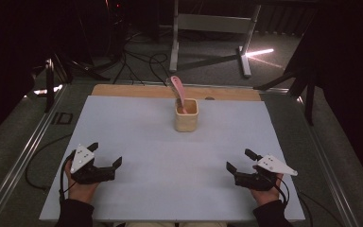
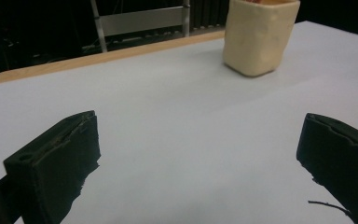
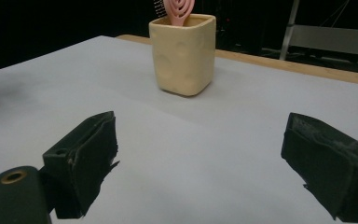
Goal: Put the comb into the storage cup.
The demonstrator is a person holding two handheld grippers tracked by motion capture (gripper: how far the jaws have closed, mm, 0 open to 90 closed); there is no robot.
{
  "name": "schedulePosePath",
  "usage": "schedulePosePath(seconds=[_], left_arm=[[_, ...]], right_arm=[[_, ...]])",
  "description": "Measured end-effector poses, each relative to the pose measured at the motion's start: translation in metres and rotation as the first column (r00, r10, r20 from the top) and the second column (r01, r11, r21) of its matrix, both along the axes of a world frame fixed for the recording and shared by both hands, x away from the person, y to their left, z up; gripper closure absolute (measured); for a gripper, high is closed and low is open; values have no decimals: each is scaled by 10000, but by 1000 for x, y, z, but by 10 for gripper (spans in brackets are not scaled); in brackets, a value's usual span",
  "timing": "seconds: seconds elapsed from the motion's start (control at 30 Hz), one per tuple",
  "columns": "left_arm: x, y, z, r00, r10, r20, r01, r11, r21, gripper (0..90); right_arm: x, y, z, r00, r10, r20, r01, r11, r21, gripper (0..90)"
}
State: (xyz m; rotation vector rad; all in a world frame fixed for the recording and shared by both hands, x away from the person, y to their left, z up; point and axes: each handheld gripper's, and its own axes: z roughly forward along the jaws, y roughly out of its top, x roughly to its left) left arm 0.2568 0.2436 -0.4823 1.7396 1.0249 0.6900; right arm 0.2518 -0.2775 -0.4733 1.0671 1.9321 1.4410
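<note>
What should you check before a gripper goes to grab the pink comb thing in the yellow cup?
1. Left gripper open: ok, jaws stand wide apart with nothing between them.
2. Right gripper open: ok, jaws apart with nothing between them.
3. Cup upright: ok, it stands flat on the white table.
4. Pink comb reachable: ok, its top sticks out above the rim, leaning toward the back left in the high view.
5. Path to the cup free: ok, bare table lies between both grippers and the cup.
6. Whether the comb sits loose in the cup: cannot tell, its lower end is hidden inside.
</note>
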Motion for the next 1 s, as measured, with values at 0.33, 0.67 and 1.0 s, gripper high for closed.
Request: schedulePosePath(seconds=[0.33,0.67,1.0], left_arm=[[-16,10,1,9963,445,739,-411,9981,-468,1],[-24,21,2,9923,759,983,-708,9960,-542,1],[-24,25,0,9919,824,971,-750,9942,-777,1]], right_arm=[[-3,-2,-7,9996,-259,110,259,9997,-42,103],[-4,-2,-12,9987,-443,256,454,9981,-425,103],[-2,1,-15,9987,-480,169,488,9977,-476,102]])
